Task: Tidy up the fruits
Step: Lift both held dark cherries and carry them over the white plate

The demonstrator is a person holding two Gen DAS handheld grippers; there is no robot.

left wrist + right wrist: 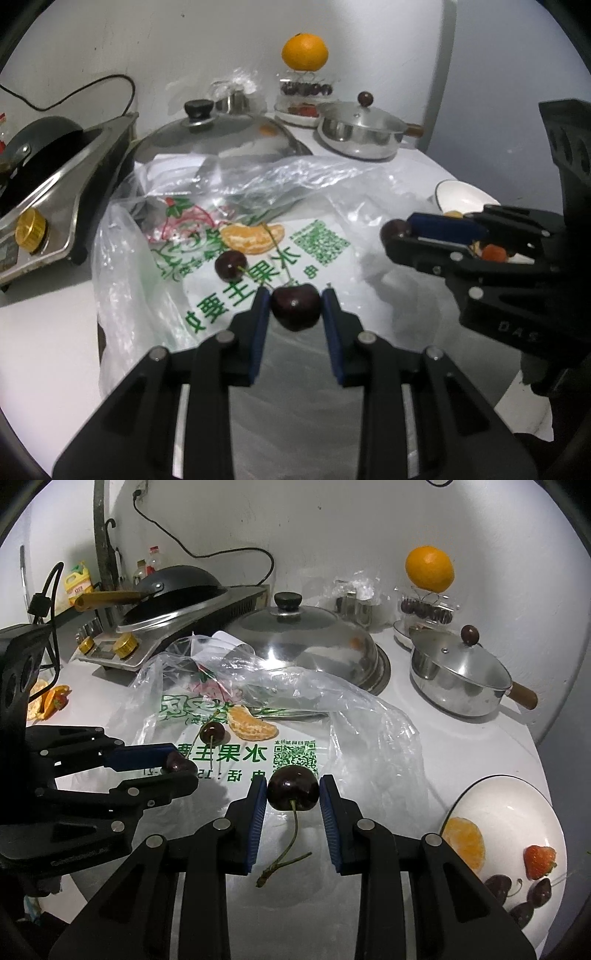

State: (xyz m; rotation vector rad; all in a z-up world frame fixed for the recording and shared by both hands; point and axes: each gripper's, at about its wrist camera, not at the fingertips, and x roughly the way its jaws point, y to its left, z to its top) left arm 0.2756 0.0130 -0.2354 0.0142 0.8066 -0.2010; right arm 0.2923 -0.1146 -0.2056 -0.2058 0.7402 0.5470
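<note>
A white counter point(424, 746) carries a stove point(177, 627) with a black wok point(177, 583) on it. Beside it sits a domed lid point(314, 642), then a lidded pan point(458, 675) with a wooden handle. A clear printed bag point(295, 716) lies spread in the middle; on it rest a loose cherry point(212, 732) and an orange segment point(251, 723).

At the right edge a white bowl point(513, 801) holds an orange segment, a strawberry point(540, 861) and several dark cherries. At the back a tiered stand point(303, 96) holds cherries in its middle tier with a whole orange point(305, 51) on top.

The left gripper point(295, 301) is clamped on a cherry point(295, 305); the right gripper point(293, 788) pinches another cherry point(293, 788), stem hanging down.

Only the right view shows the bowl's contents, the orange peel point(44, 701) at the far left, and the bottles behind the stove.
</note>
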